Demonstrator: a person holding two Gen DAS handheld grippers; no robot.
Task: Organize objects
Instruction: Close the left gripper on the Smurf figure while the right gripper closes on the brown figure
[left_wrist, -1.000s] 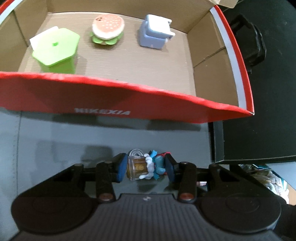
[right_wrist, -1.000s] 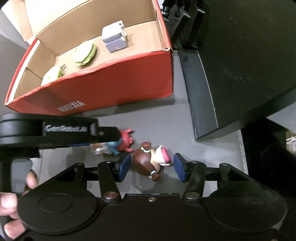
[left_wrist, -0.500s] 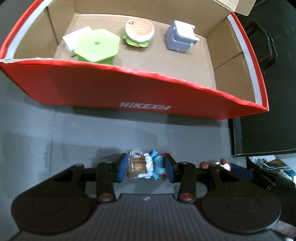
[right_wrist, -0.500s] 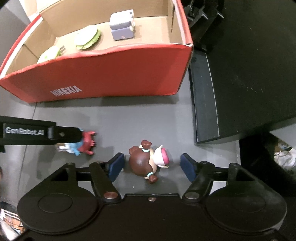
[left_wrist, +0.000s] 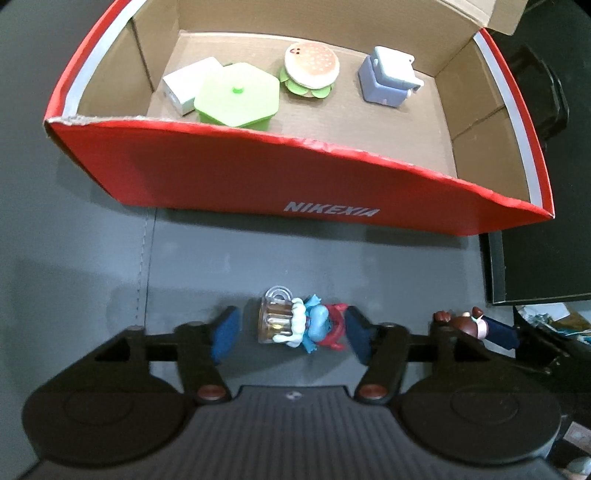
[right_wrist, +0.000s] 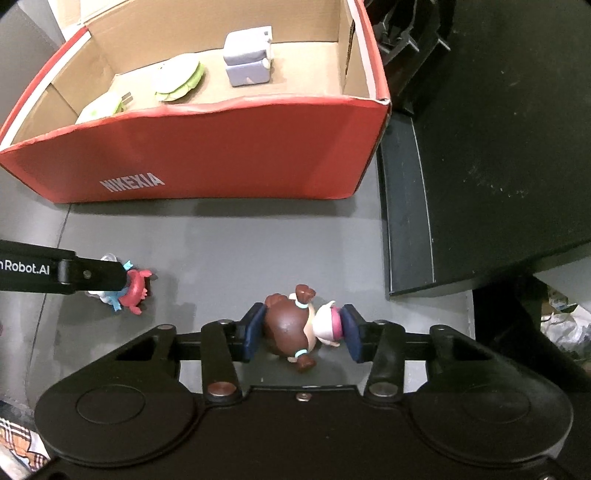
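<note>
A small blue and red figurine with a beer mug (left_wrist: 299, 324) lies on the grey mat between the pads of my left gripper (left_wrist: 291, 332), which stands open with a gap on the left side. It also shows in the right wrist view (right_wrist: 127, 293). My right gripper (right_wrist: 302, 332) is shut on a brown-haired doll figurine (right_wrist: 295, 325), also seen in the left wrist view (left_wrist: 463, 322). The red NIKEXIA box (left_wrist: 295, 177) stands open beyond, holding a green hexagonal container (left_wrist: 236, 96), a white block (left_wrist: 186, 85), a burger toy (left_wrist: 312, 68) and a lilac cube toy (left_wrist: 388, 79).
A black lid or tray (right_wrist: 480, 147) lies right of the box (right_wrist: 221, 155). Clutter (left_wrist: 550, 317) sits at the far right edge. The box's front wall stands between the grippers and its inside.
My left gripper has opened off the mug figurine and drawn back from the box. My right gripper has closed on the doll figurine.
</note>
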